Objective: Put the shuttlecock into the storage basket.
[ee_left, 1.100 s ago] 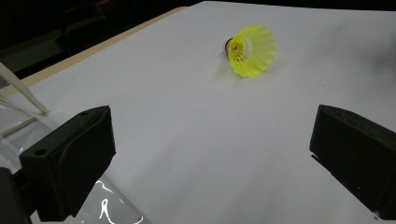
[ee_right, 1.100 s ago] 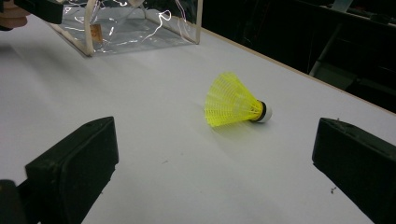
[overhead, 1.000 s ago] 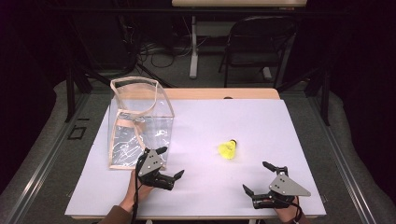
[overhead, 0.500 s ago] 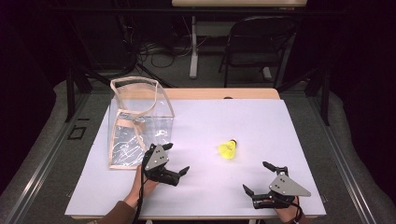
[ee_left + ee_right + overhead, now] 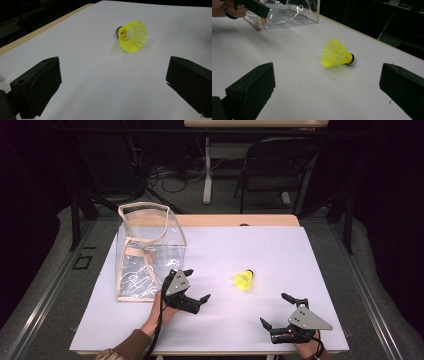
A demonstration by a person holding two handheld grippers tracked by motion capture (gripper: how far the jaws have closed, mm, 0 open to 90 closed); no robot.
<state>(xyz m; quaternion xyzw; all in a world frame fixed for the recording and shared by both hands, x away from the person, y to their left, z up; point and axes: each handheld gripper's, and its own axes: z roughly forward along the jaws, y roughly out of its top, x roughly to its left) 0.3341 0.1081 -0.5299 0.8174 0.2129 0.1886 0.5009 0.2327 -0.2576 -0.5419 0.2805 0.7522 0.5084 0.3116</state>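
The yellow shuttlecock (image 5: 244,280) lies on its side at the centre of the worktop (image 5: 280,245), untouched. The left gripper (image 5: 196,290), jaws apart, faces it from lower left, likely lining up a grasp; the right gripper (image 5: 280,312) waits, also spread, at lower right.

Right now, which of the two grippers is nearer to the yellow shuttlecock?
The left gripper, beside the clear bag, is nearer the shuttlecock; the right gripper sits at the table's near edge.

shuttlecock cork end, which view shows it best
The right gripper view: the yellow shuttlecock lies on its side there, white cork tip in profile. The left gripper view looks into its skirt, cork mostly hidden. In the high view it is small.
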